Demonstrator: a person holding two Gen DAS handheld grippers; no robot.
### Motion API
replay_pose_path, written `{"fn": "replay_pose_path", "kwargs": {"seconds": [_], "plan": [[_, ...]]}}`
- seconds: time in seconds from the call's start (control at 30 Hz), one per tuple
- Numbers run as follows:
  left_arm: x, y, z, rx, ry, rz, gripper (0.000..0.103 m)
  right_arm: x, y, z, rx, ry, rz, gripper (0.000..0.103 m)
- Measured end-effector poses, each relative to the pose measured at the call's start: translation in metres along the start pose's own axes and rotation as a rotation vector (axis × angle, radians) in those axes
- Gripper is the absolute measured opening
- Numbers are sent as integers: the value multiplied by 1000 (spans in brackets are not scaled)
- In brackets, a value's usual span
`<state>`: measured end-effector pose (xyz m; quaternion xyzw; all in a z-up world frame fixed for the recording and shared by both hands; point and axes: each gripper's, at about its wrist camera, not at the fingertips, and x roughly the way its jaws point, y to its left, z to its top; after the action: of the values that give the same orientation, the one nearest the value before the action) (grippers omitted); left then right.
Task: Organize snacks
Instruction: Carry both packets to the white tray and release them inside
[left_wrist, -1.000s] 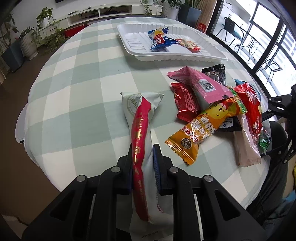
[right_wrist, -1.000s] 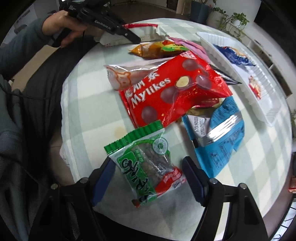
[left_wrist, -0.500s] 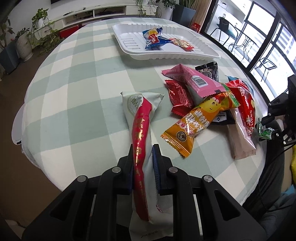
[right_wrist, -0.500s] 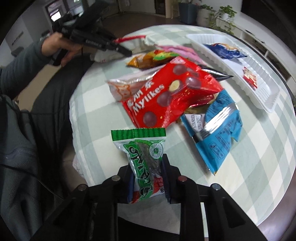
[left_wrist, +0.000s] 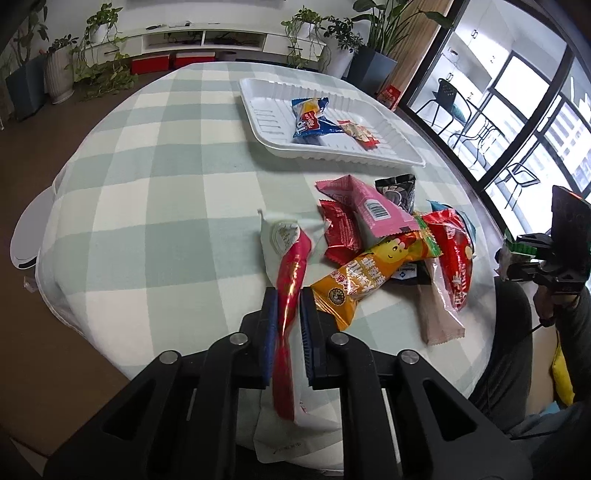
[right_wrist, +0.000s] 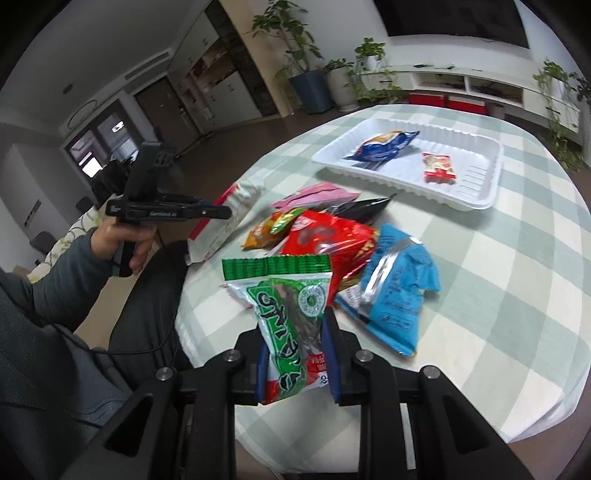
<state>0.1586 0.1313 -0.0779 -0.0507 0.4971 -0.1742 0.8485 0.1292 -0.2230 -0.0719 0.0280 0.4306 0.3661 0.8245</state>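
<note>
Task part done. Two packets lie in the white tray (left_wrist: 391, 155) at the far side of the counter (left_wrist: 155, 177): a blue packet (left_wrist: 308, 118) and a small red one (left_wrist: 360, 133) just beside it. Still loose on the checked cloth, in a heap near the front edge: a pink packet (left_wrist: 369, 206), a dark red packet (left_wrist: 341, 236), an orange packet (left_wrist: 369, 273), a large red bag (right_wrist: 325, 236), a black packet (left_wrist: 397, 188), a pale blue packet (right_wrist: 397, 291) and at least one more under them (count uncertain, as they overlap).

Left tool (left_wrist: 288, 332): pressed together on a white-and-red packet (left_wrist: 286, 266), gripped along its length, far end over the cloth beside the heap; whether it touches the cloth cannot be told.

Right tool (right_wrist: 295, 354): pinching a green packet (right_wrist: 284, 317), held upright above the counter's near edge, pointing toward the tray.

Judgement: both held packets await carrying to the tray; most of the heap remains.
</note>
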Motion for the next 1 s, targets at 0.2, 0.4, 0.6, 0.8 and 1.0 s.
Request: {"fn": "replay_pose_path", "kwargs": {"seconds": [0.2, 0.4, 0.6, 0.8, 1.0], "plan": [[16, -13, 1, 110, 107, 40, 9, 1, -3, -3, 14, 7, -22, 27], [45, -23, 4, 234, 230, 231, 60, 4, -1, -4, 14, -4, -18, 27], [46, -32, -4, 246, 150, 173, 11, 2, 2, -6, 8, -11, -25, 27], [32, -31, -6, 206, 99, 100, 11, -5, -1, -5, 38, -45, -26, 27], [11, -18, 3, 105, 42, 43, 11, -4, -4, -1, 78, -61, -34, 27]]}}
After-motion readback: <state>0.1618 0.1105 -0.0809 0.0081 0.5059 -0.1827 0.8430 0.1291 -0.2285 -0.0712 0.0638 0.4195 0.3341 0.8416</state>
